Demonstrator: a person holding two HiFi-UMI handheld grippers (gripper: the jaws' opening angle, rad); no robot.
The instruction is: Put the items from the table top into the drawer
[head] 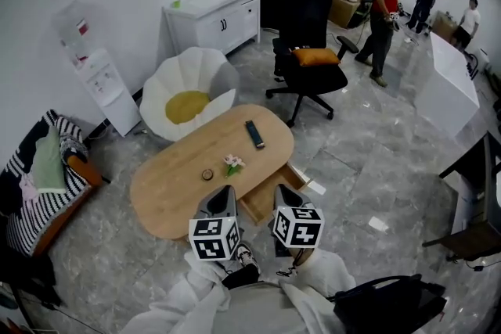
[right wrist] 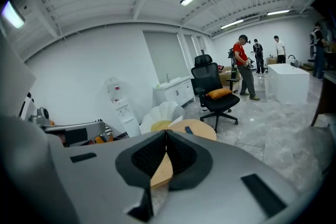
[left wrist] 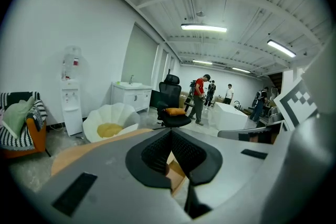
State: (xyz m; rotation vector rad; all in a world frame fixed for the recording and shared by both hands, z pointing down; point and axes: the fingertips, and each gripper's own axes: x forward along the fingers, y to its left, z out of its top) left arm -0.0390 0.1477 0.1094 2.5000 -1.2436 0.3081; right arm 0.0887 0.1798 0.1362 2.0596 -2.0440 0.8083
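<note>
A black remote point(head: 254, 134), a small pink-and-white flower sprig point(head: 232, 163) and a small dark round item point(head: 207, 174) lie well apart on the oval wooden table point(head: 168, 192). The table's drawer point(head: 261, 205) stands pulled out on the near side. The left gripper point(left wrist: 170, 132) and right gripper point(right wrist: 166, 134) have their jaws fully together, with nothing between them and no item touched.

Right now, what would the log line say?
left gripper: shut, empty | right gripper: shut, empty | table: remote, flower, round item | drawer: open
</note>
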